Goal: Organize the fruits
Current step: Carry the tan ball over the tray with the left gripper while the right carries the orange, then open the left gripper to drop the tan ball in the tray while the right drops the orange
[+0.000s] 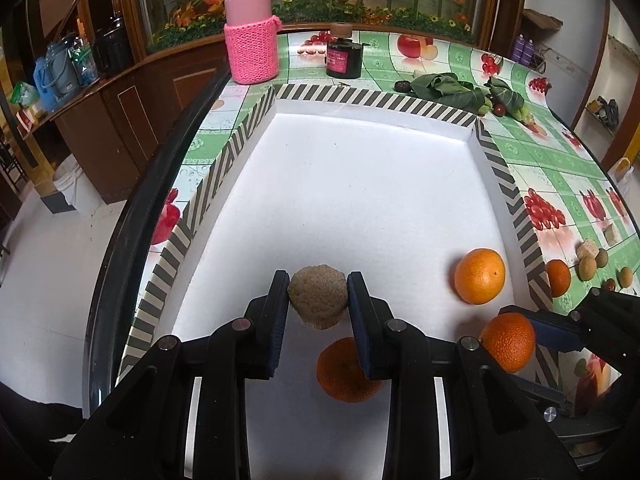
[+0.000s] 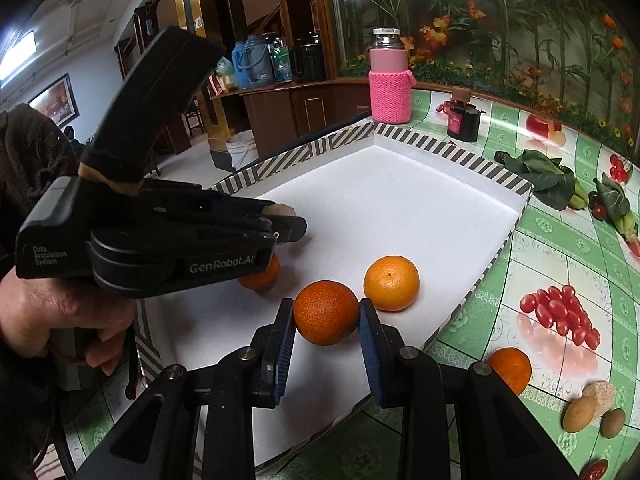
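Note:
My left gripper [image 1: 318, 298] is shut on a rough tan-brown fruit [image 1: 318, 296] and holds it above the white tray floor [image 1: 360, 200]. An orange [image 1: 346, 372] lies in the tray right below it. My right gripper [image 2: 326, 312] is shut on a dark orange [image 2: 326, 312] over the tray's near right part; this orange also shows in the left wrist view [image 1: 508, 342]. A lighter orange [image 2: 391, 283] lies in the tray just beyond it, and shows in the left wrist view [image 1: 480, 276] too. The left gripper [image 2: 280, 220] appears in the right wrist view, with an orange [image 2: 262, 276] partly hidden under it.
The tray has a striped rim [image 1: 380, 98] and sits on a green fruit-print tablecloth [image 2: 560, 248]. Outside it to the right lie a small orange [image 2: 512, 368], several brown fruits [image 2: 588, 408] and leafy greens [image 2: 548, 178]. A pink bottle [image 1: 250, 28] and a dark jar [image 1: 344, 54] stand behind.

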Tool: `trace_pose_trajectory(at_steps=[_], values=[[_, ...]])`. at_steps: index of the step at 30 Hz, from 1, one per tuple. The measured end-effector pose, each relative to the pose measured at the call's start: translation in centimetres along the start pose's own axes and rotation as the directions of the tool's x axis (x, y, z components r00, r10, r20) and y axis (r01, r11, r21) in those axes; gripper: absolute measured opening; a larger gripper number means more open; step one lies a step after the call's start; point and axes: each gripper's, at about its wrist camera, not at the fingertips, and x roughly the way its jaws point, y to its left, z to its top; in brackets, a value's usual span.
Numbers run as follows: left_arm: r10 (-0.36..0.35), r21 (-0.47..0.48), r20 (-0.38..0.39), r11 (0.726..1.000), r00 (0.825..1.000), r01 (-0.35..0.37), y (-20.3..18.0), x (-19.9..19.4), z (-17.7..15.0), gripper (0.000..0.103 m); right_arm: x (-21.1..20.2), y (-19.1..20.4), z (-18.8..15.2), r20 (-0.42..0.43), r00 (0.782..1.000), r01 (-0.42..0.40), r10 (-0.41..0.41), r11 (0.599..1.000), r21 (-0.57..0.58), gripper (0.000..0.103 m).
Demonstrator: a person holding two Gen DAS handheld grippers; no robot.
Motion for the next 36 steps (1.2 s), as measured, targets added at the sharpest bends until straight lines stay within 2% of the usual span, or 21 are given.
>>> trace_pose_trajectory(at_steps=[29,36], values=[[-0.011,-0.009,-0.030,1.000,0.999,0.011,0.27,0.34,-0.13,0.029,0.09,0.54,-0.05,-0.009,0.999,0.039,-0.039,0.999,-0.025,0.031],[-0.033,-0.023,-0.038,0.999,0.999,0.032,0.46,0.38,-0.04,0.029,0.19,0.69,-0.05,-0.013,0.999,0.046,-0.047,0.998,-0.034,0.032]])
